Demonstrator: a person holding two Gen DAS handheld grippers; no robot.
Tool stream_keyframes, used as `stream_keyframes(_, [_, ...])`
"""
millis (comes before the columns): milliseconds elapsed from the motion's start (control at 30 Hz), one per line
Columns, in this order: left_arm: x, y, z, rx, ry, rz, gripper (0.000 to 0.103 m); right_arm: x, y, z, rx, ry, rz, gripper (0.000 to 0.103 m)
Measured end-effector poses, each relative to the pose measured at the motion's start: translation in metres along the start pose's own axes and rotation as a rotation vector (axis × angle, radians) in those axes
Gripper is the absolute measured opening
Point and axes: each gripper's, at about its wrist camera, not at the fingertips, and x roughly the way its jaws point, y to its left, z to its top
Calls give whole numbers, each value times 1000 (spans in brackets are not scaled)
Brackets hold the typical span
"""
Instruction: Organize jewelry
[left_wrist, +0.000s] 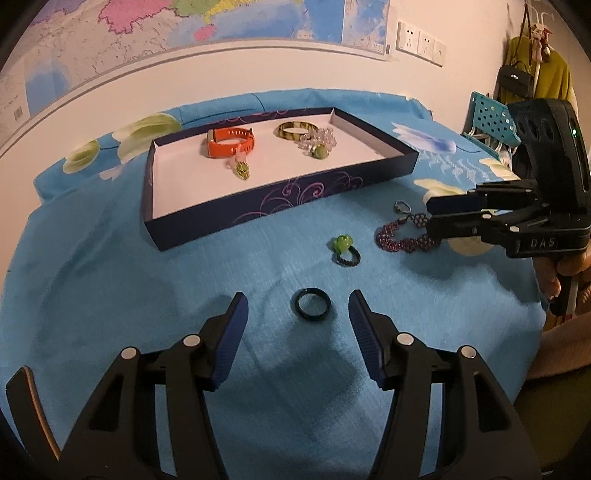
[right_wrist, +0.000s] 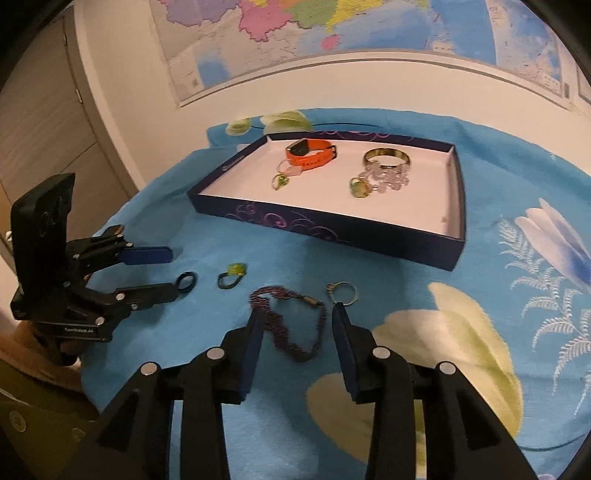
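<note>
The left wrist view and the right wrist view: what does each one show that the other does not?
Only the left wrist view shows wall sockets and hanging bags. Only the right wrist view shows a door at the left. Both show the tray with the orange watch, the black ring, the green ring, the beaded bracelet and both open grippers, left gripper, right gripper.

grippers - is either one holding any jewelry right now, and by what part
Nothing is held. The left gripper stands open around the black ring; the right gripper stands open over the beaded bracelet.
</note>
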Motion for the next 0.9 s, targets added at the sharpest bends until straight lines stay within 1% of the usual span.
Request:
stream_keyframes(67, [3,0,1,-2,11,4,56,4,0,0,-2,11,-6,43])
stream_keyframes(100, [5,0,1,-5,17,2,56,7,0,-1,2,20,-25,50])
stream_keyframes(200, [10,-1,1,-3,39,12,51,12,2,-3,-10,35,-40,51])
stream_keyframes(300, [10,-2,2,-1,40,11,51,14,6,-3,-23,38,-34,38])
stream_keyframes(500, [11,-1,3,-11,42,14,46,18,17,-1,-55,51,-46,37])
stream_keyframes(600, [11,0,4,-15,41,20,39,21,21,1,-75,57,-61,37])
stream_keyframes(667, [11,0,3,-16,39,18,35,22,22,1,-86,61,-76,33])
stream_keyframes(700, [11,1,3,-18,38,16,32,23,22,1,-88,61,-81,29])
stream_keyframes(733, [11,2,3,-21,37,15,29,23,22,1,-85,61,-80,22])
stream_keyframes(767, [10,3,3,-24,36,14,27,22,20,1,-78,60,-78,17])
stream_keyframes(800, [10,3,3,-27,35,13,22,22,19,1,-74,61,-73,9])
stream_keyframes(900, [10,5,3,-36,34,5,22,22,20,2,-75,61,-70,7])
